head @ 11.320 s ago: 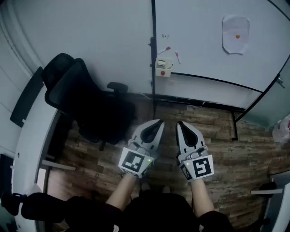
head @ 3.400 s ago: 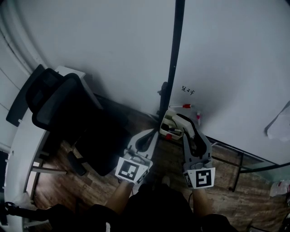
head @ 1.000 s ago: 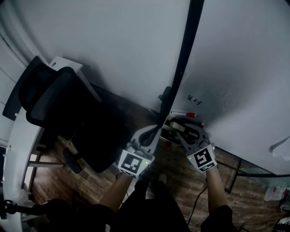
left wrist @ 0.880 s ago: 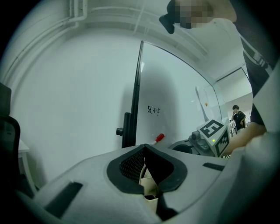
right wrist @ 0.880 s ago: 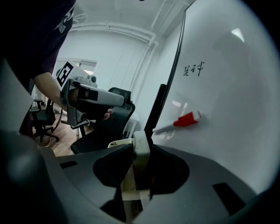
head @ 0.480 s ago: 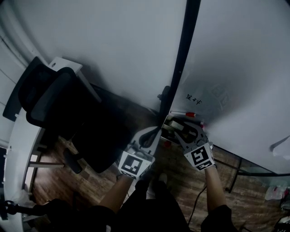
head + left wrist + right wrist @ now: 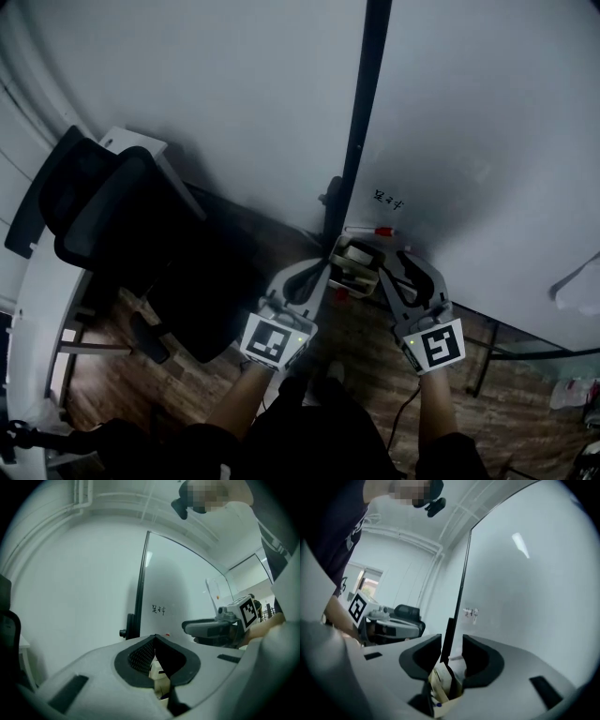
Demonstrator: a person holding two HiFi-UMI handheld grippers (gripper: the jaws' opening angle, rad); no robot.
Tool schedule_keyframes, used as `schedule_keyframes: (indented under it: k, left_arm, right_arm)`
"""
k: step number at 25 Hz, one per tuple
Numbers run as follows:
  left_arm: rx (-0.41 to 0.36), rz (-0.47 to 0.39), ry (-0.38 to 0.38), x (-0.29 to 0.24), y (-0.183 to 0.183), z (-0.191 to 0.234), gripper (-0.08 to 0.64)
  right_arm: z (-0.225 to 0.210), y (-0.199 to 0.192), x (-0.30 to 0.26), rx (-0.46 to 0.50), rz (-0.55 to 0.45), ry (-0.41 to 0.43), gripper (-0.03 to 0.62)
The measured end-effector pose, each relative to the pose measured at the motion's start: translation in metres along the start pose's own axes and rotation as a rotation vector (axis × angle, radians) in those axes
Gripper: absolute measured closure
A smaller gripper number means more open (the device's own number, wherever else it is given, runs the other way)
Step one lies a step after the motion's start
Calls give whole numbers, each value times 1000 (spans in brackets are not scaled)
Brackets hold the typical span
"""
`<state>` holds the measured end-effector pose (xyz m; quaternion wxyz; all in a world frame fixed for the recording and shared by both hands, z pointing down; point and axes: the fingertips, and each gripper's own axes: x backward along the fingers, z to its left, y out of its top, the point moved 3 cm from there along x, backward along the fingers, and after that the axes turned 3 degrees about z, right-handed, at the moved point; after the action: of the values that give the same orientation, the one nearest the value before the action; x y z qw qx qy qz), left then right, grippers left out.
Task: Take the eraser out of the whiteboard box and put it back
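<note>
Eraser [image 7: 358, 255] apparently inside box [image 7: 335, 269] at whiteboard's [image 7: 469, 141] left edge. Right gripper [image 7: 396, 267] just beside box, jaws wide, just narrowed slightly, gripping nothing, likely standing clear. Left gripper [image 7: 317, 274] pinched shut, idle, unneeded.

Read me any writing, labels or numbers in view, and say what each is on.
Whiteboard: small dark handwriting, too small and blurred to read.
Left cube's marker and right cube's marker: black-and-white square patterns, no words.
Nothing else legible.
</note>
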<state>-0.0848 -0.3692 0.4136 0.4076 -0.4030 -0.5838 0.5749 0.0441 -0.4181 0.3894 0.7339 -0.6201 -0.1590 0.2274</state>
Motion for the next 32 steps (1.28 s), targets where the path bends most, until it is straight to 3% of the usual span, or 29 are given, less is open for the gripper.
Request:
schedule_keyframes:
  k: [3,7,21,27,32]
  left_arm:
    - [-9,-20,-4,8,11,-7,555]
    - [-16,-18,-8,21,20,-11,555]
    - [29,-36,-134,79,28,-24,555]
    - [30,-40,-166,88,29,-31,555]
    - [27,-39,-164,85,29,-40,555]
  right_arm:
    - [7,10,23,-90,-86,-72,476]
    - [21,12,36,-142,-110,-123,483]
    - [99,12,49,-221,-144,-282,587]
    - [112,10,60,-232,-162,-374,591]
    - [109,7,67,-239,-162,-379,591]
